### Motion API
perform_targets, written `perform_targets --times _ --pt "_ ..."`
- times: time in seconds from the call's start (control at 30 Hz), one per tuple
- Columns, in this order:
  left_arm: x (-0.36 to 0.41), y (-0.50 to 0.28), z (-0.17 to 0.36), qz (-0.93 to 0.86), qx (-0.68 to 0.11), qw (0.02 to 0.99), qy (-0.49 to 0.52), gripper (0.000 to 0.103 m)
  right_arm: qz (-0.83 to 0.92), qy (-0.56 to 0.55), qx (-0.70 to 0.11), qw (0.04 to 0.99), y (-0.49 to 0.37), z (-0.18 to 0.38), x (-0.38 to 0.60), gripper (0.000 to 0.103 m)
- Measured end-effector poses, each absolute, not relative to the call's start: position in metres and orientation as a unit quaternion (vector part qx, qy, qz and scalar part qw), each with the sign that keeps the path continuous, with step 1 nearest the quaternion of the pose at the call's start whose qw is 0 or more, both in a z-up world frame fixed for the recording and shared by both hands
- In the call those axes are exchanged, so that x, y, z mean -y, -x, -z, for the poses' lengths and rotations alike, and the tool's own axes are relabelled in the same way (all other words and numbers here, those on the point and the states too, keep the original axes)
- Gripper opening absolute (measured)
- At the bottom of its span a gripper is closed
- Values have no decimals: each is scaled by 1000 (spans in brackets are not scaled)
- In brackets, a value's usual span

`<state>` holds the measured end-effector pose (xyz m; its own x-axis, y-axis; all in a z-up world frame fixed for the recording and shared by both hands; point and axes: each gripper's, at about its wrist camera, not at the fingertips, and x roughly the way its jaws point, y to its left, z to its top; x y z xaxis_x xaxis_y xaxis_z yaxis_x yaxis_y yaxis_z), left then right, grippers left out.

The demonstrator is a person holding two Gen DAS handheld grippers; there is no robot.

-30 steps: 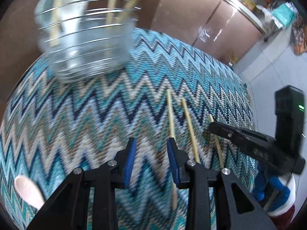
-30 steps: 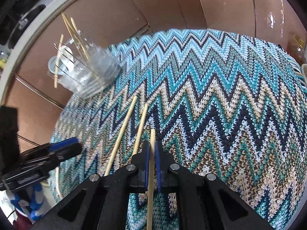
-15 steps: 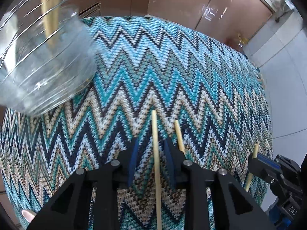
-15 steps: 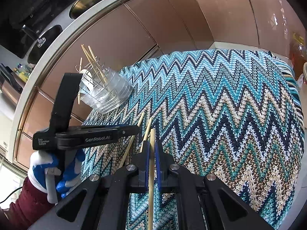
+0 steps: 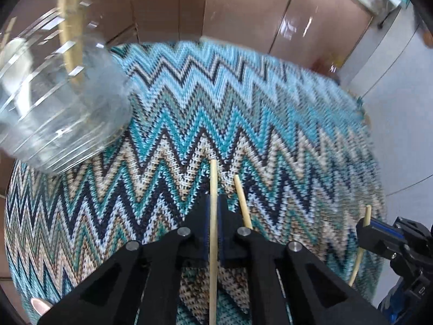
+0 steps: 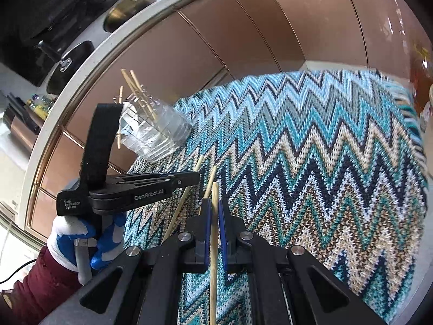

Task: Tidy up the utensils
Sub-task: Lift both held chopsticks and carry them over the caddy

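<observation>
My left gripper (image 5: pixel 213 203) is closing tight on a wooden chopstick (image 5: pixel 213 173), pads pressing its sides, low over the zigzag cloth (image 5: pixel 167 140). A second chopstick (image 5: pixel 242 203) lies on the cloth just right of it. My right gripper (image 6: pixel 213 205) is shut on another chopstick (image 6: pixel 215 192), lifted off the cloth. In the right wrist view the left gripper (image 6: pixel 199 176) sits to the left, its chopstick (image 6: pixel 178 211) slanting down. A clear holder (image 6: pixel 154 135) with several chopsticks stands at the cloth's far left edge; it is also in the left wrist view (image 5: pixel 59 103).
Brown cabinet fronts (image 6: pixel 243 40) rise behind the table. A pale spoon tip (image 5: pixel 40 304) shows at the lower left of the cloth. A gloved hand (image 6: pixel 81 238) with a dark red sleeve holds the left gripper. The cloth's right half (image 6: pixel 324 162) is bare.
My left gripper slid right over a chopstick and shut on it. My right gripper rose with its chopstick, away from the two on the cloth.
</observation>
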<state>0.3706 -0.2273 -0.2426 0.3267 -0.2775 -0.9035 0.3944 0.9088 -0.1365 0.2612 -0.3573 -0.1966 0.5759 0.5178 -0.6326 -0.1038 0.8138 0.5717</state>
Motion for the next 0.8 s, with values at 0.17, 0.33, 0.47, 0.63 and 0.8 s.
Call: perform_targets --times 0.17,0.33,0.47,0.63,0.8 --pt "193 -340 204 224 -487 844 -7 4 -181 -212 -400 873 -246 169 336 6" --pt "155 -305 161 234 -429 872 30 4 -176 -178 -374 893 -222 138 312 6" --pt "120 -280 123 233 -382 892 60 5 -178 -158 -351 905 -209 112 286 6" --pt "69 -252 72 225 -320 915 95 4 -184 -126 -319 921 -203 80 251 6" --pt "27 -246 27 209 -265 932 131 4 -205 -110 -290 928 -211 54 222 6"
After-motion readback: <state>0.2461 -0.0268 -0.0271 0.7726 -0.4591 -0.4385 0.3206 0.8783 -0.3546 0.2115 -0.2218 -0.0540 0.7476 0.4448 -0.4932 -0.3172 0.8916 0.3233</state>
